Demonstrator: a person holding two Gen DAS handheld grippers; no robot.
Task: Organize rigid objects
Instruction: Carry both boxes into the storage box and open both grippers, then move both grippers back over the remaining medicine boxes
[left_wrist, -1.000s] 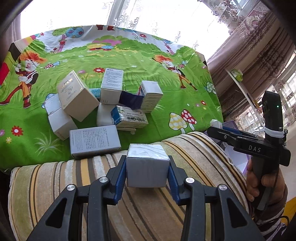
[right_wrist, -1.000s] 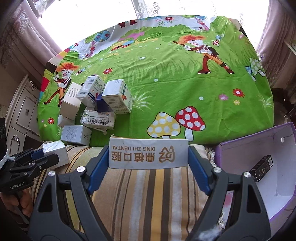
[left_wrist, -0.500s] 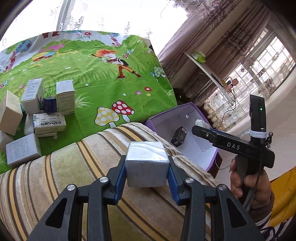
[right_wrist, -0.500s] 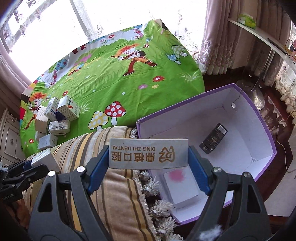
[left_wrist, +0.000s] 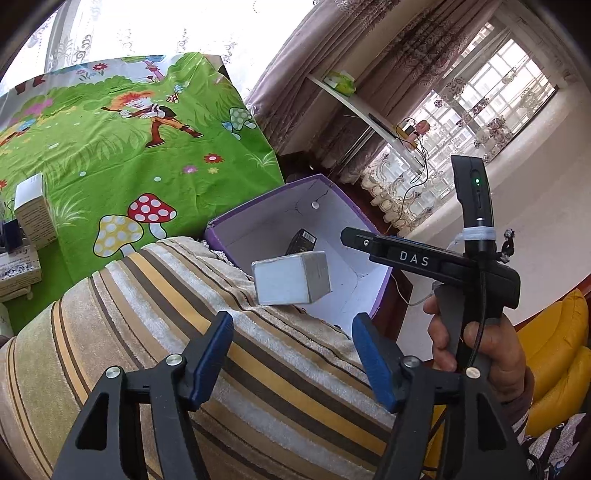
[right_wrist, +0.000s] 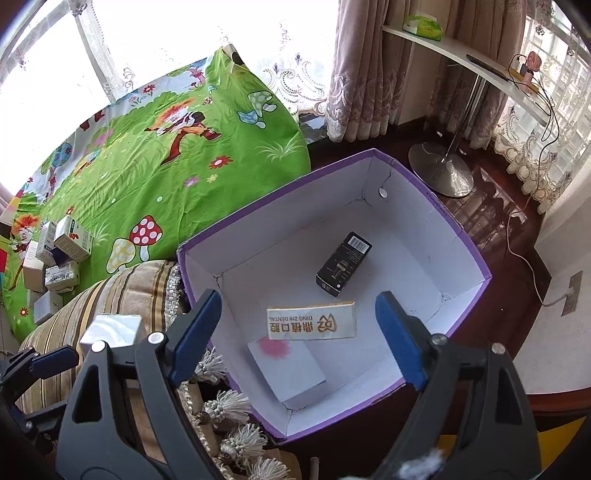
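**Both boxes let go over the purple box**

Since a second ago you have swung both grippers away from the green cloth to the purple box (right_wrist: 461, 236), and both sets of jaws have just been opening. The silver cube (left_wrist: 291, 278) that sat clamped in your left gripper (left_wrist: 291, 354) is now clear of the blue pads, tilted, in front of the purple box's near rim. The dental box (right_wrist: 312, 320) that your right gripper (right_wrist: 299, 334) held now lies between its spread jaws, touching neither pad, over the white floor of the purple box.

Count inside the purple box: three things, namely one black box (right_wrist: 343, 264), one white box with a pink blot (right_wrist: 286, 363), and the dental box; whether the last has landed I cannot tell. The silver cube makes a fourth loose piece. Back on the green cloth (right_wrist: 155, 166) a cluster of small cartons (right_wrist: 55, 254) remains, too crowded to count surely.

Your left jaws stand wide, nothing between them; your right jaws stand wide as well.

The purple box sits just beside the striped cushion (left_wrist: 184, 369), whose tassels (right_wrist: 229, 402) touch the near wall. The far half of the box floor is bare.
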